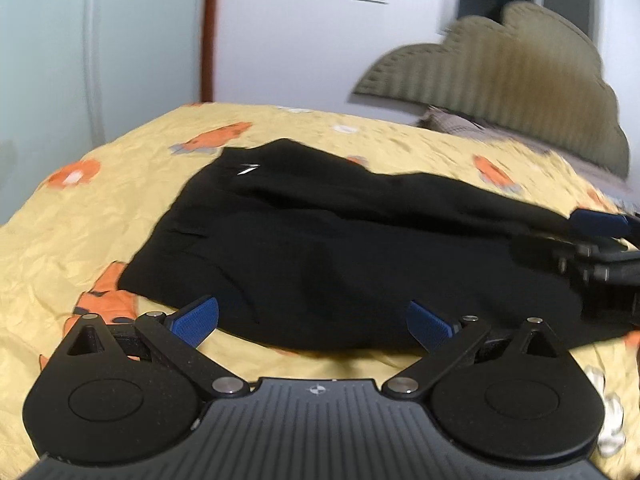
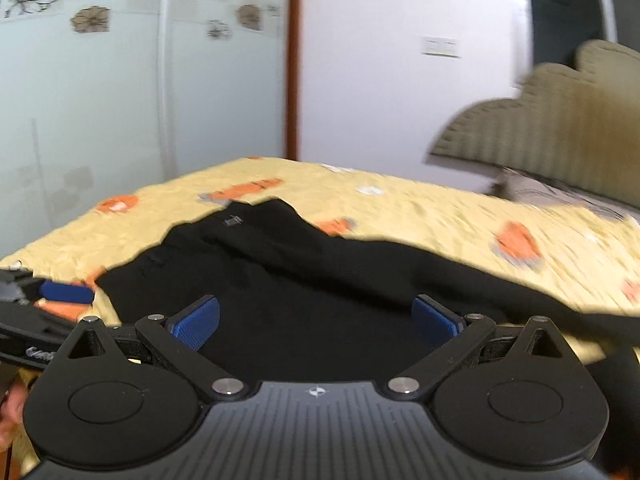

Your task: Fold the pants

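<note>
Black pants lie folded lengthwise on a yellow bedspread, waistband at the far left with a small white logo. My left gripper is open and empty, its blue pads just above the near edge of the pants. My right gripper is open and empty over the pants, and it also shows at the right edge of the left wrist view. The left gripper's blue pad shows at the left edge of the right wrist view.
The bedspread has orange cartoon prints. A ribbed olive headboard and a pillow stand at the far right. A white wardrobe and wall are behind the bed.
</note>
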A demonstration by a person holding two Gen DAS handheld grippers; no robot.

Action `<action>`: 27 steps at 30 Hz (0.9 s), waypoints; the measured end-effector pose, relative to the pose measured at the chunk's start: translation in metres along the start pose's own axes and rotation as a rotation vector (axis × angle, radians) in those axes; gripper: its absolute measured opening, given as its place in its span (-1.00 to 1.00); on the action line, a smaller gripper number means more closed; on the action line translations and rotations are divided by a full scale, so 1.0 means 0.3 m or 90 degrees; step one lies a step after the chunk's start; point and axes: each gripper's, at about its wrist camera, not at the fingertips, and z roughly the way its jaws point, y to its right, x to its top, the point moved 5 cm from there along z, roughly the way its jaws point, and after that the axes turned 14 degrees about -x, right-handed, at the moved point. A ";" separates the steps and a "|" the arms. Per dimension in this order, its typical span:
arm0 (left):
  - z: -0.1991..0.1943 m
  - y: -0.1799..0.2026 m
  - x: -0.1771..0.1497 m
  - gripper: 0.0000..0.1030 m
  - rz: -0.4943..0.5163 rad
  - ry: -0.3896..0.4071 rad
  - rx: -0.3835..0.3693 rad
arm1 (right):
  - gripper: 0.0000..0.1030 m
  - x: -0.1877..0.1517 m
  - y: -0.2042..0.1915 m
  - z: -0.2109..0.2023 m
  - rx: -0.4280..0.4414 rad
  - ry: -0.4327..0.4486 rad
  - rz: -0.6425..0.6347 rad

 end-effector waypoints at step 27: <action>0.186 -0.284 0.229 0.99 -0.049 -0.046 0.076 | 0.58 0.341 -0.217 1.271 0.442 -0.379 0.078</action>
